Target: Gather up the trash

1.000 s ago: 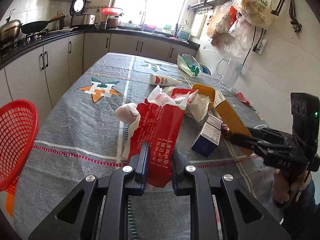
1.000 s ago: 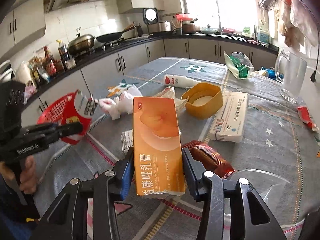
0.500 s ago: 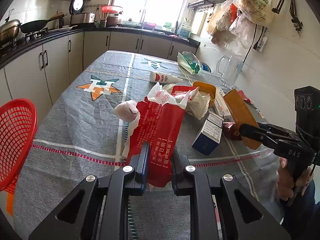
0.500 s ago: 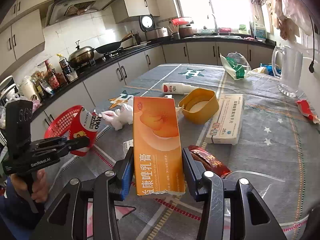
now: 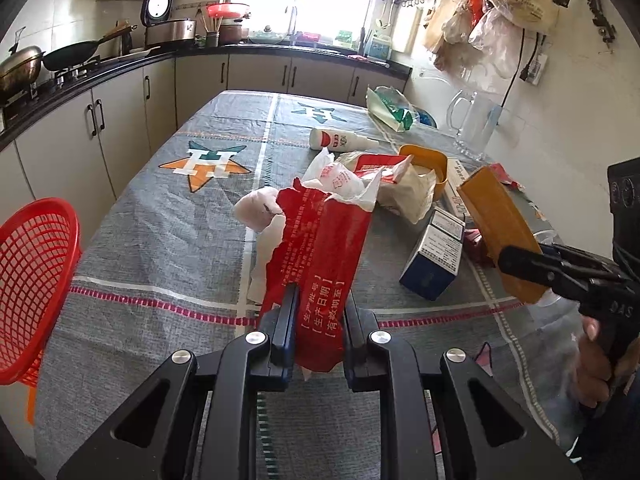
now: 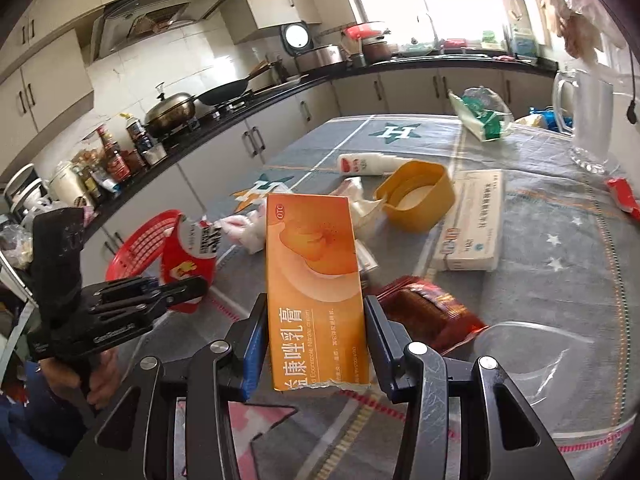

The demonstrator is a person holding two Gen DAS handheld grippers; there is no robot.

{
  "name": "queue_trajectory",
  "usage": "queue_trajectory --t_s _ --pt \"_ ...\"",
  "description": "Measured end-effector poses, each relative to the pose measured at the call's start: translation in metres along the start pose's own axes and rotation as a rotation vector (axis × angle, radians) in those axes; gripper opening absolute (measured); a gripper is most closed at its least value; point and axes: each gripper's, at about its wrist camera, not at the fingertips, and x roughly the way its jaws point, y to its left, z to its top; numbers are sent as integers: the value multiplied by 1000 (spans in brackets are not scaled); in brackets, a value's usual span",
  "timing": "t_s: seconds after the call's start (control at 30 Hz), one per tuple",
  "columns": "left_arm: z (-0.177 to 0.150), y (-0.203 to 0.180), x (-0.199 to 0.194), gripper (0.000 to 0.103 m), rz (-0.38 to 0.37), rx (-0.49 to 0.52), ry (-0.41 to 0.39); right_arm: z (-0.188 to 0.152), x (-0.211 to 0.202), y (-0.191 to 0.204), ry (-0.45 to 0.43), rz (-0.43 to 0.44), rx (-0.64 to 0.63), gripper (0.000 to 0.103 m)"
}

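Above a kitchen surface (image 5: 152,240) covered by a grey cloth with star prints, I hold one gripper in each hand. My left gripper (image 5: 318,320) has its jaws clenched on the lower end of a torn red wrapper (image 5: 320,248) with white print, which stands up from the jaws and is lifted clear of the cloth. My right gripper (image 6: 316,344) has its jaws clamped on both long edges of an orange carton (image 6: 314,288), a flat medicine box held upright with its ragged, opened end toward me. From the left wrist view the same carton (image 5: 496,220) appears tilted at the right, above the cloth.

To my left, a red mesh basket (image 5: 32,280) sits off the edge of the surface, beside the cabinets; it is close beside the red wrapper in the right wrist view.

More litter lies on the cloth ahead of both grippers: crumpled white tissue (image 5: 256,208), a blue and white box (image 5: 434,260), a yellow tub (image 6: 418,196) lying on its side, a long white box (image 6: 472,224) just beside it, a white bottle (image 5: 340,140) lying flat farther back, and a dark red packet (image 6: 428,312) near my right jaws. A green and white bag (image 6: 480,114) and a clear glass jug (image 6: 588,116) stand toward the far right, near the wall.
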Motion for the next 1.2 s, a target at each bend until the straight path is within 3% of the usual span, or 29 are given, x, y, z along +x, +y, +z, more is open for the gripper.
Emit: queue_trajectory --t_s 0.2,0.47,0.7,1.2 --pt "-1 -1 0 18 23 10 0 -4 3 6 32 55 -7 50" --pt "-3 -4 -5 18 35 33 -18 -3 -7 6 -19 -42 -6 50" --pt "-3 -3 -14 17 21 23 -46 -10 -23 18 -39 -53 73 50" --pt "0 19 -71 15 -3 -5 -153 -9 -28 72 -37 -71 32 50"
